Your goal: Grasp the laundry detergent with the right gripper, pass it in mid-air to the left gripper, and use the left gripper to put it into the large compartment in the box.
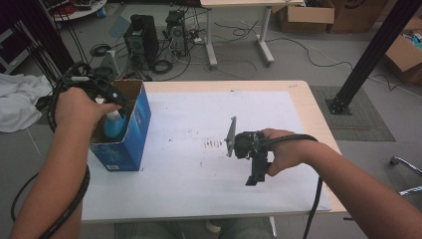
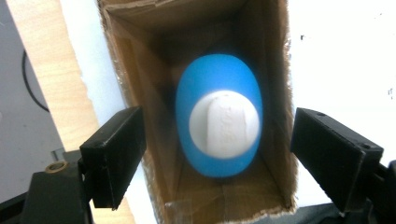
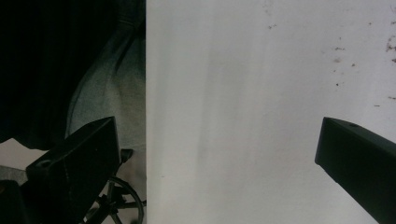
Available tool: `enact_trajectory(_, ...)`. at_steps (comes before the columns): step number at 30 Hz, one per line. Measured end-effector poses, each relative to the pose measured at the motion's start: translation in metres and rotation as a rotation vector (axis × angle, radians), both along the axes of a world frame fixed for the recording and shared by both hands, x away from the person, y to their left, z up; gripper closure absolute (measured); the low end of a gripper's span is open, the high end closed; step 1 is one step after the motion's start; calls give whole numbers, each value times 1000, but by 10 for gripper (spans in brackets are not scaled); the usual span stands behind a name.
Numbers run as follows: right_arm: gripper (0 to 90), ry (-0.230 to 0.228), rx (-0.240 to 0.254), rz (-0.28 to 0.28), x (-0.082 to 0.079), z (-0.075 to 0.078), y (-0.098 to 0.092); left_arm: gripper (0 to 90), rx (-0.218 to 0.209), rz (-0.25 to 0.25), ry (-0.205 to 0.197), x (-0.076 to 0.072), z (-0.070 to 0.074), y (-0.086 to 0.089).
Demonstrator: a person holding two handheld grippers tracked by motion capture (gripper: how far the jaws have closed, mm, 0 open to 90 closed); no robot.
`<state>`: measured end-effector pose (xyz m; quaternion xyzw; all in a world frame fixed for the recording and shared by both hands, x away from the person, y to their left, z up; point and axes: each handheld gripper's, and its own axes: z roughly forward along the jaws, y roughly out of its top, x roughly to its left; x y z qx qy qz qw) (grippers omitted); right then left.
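While blue bottle (image 2: 218, 122) is standing upright inside open blue carton (image 1: 130, 137), white cap (image 2: 224, 124) facing up, left gripper (image 2: 217, 156) is hovering right above carton mouth, jaws spread either side of carton walls, pinching nothing, clear of bottle. Carton is sitting at left edge of white table (image 1: 199, 189). Right gripper (image 1: 253, 172) is hanging over table near front edge, well apart from carton, jaws spread wide, gripping nothing.

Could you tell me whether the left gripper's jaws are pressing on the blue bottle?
No, the left gripper stands open above the box, its jaws apart from the blue bottle inside.
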<state>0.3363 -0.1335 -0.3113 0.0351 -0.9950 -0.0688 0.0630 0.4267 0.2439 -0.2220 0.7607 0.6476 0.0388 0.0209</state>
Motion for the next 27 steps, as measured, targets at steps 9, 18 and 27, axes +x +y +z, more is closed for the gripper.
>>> enact_trajectory(9, 0, -1, 3, -5, 0, 1, -2, 174, 8, -31, -20, -2, 19, -9)
enact_trajectory(18, 0, 2, 5, -7, -1, 1, -2, 93, 9, -95, -14, -4, 31, -25)
enact_trajectory(27, 0, 4, 5, -7, -1, 1, -2, 65, 8, -160, -16, -5, 39, -43)
